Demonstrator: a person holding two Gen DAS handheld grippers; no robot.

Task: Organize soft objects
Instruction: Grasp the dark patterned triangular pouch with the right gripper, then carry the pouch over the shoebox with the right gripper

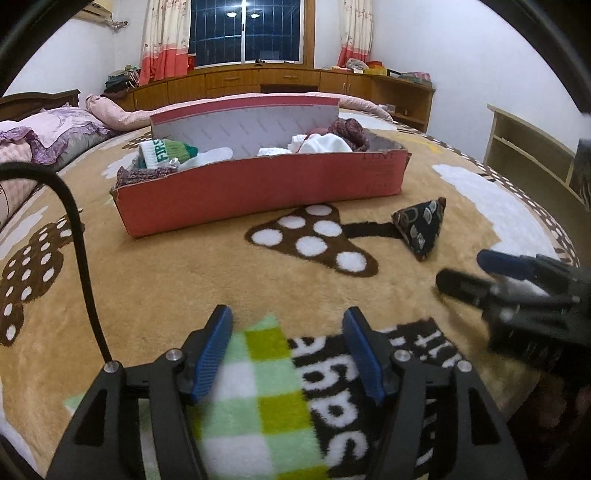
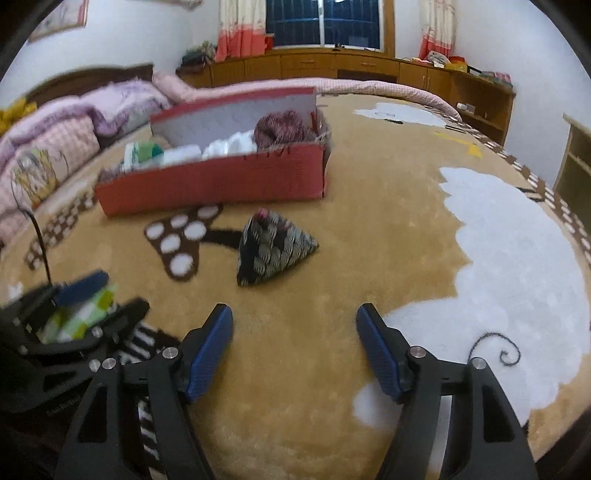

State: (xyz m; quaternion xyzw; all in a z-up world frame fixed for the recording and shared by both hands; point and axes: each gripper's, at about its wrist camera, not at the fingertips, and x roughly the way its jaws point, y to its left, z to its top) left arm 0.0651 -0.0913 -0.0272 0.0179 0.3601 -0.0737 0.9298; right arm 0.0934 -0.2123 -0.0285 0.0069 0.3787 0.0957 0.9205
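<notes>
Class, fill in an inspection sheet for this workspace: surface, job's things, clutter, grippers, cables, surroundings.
Surface: tan blanket with mushroom and cloud patterns, spread on a bed.
Job's things: red box holding knitted and white soft items; dark patterned pouch lying loose in front of it; green checked cloth between the left gripper's pads.
Clutter: nothing seen.
Grippers: left gripper open over the cloth; right gripper open, empty.
Cables: black cable on the left.
Surroundings: pillows, curtained dark window, wooden cabinets.
</notes>
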